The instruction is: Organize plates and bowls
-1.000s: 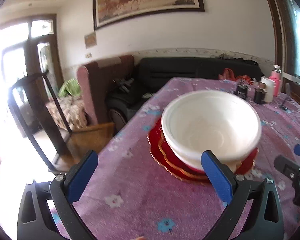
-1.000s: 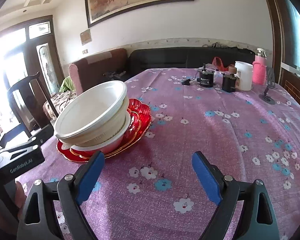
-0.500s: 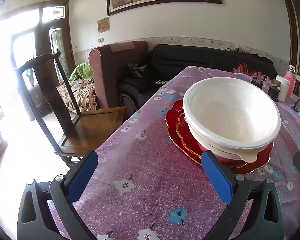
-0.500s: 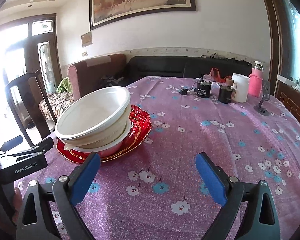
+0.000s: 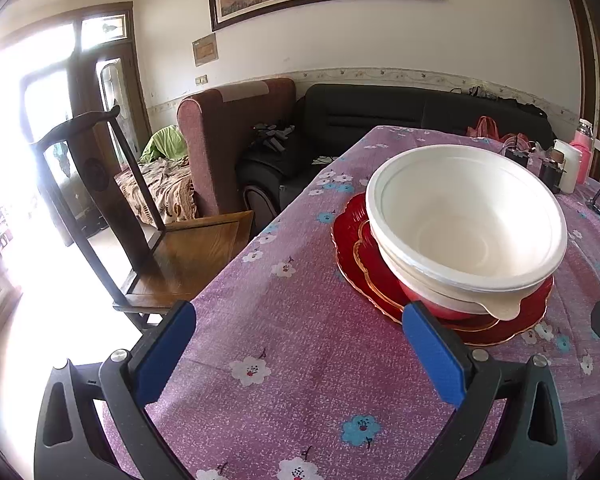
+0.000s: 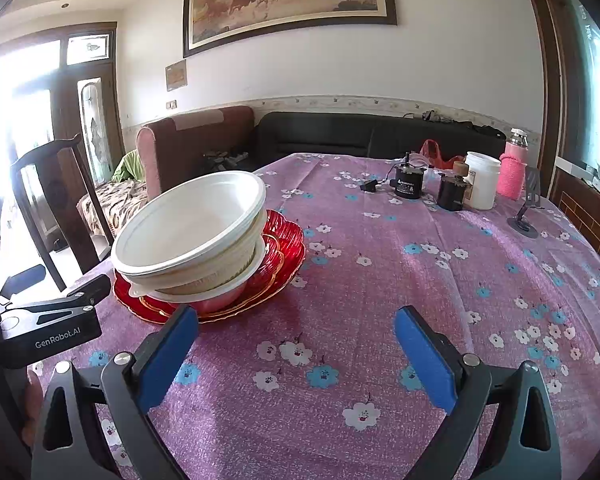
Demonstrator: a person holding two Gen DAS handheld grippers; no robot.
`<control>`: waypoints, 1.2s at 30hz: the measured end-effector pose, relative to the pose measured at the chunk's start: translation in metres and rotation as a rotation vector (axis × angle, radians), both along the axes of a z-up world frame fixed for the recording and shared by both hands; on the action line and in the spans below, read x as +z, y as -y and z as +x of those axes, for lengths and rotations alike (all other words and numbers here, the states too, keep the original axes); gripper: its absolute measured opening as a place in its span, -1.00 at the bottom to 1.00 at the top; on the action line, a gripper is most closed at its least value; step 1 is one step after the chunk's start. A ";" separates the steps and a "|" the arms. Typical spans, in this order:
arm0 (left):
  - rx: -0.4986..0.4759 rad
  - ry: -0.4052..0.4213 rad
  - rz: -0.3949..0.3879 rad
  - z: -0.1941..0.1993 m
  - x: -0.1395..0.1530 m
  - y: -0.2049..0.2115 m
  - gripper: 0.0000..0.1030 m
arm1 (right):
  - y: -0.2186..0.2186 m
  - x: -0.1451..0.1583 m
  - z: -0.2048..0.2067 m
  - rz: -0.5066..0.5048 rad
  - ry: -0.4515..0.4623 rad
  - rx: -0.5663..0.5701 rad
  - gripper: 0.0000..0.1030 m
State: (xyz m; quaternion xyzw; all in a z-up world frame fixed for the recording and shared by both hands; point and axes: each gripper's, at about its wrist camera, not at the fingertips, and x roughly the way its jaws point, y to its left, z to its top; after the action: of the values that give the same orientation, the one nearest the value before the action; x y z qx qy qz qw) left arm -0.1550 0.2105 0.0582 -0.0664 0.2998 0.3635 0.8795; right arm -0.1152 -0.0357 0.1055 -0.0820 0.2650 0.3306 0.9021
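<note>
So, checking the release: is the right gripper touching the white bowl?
Apart. Right wrist view shows the right gripper open over bare tablecloth, the white bowl clear.

Both grippers are hanging angled down. The left gripper [image 5: 298, 338] is standing with jaws spread wide, nothing between them. The right gripper [image 6: 296, 340] has just been opening its jaws, and they are gaping empty.

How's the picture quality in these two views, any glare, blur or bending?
Left wrist view: the doorway is blown out white, washing out the floor; fisheye bends the wall, corners vignette dark; white bowl sharp. Right wrist view: same glare at the left edge, table evenly lit, no motion blur.
</note>
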 end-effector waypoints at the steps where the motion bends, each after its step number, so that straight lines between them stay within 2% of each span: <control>1: -0.001 -0.003 -0.001 0.000 0.000 0.000 1.00 | 0.000 0.000 0.000 0.000 0.000 0.000 0.95; 36: -0.015 -0.015 -0.011 0.001 -0.002 0.000 1.00 | -0.005 0.002 -0.008 -0.033 0.039 0.008 0.98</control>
State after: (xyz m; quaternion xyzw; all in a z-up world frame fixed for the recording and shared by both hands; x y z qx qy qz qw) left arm -0.1539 0.2109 0.0566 -0.0660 0.3090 0.3558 0.8795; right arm -0.1227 -0.0311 0.1076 -0.1042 0.2526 0.3281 0.9042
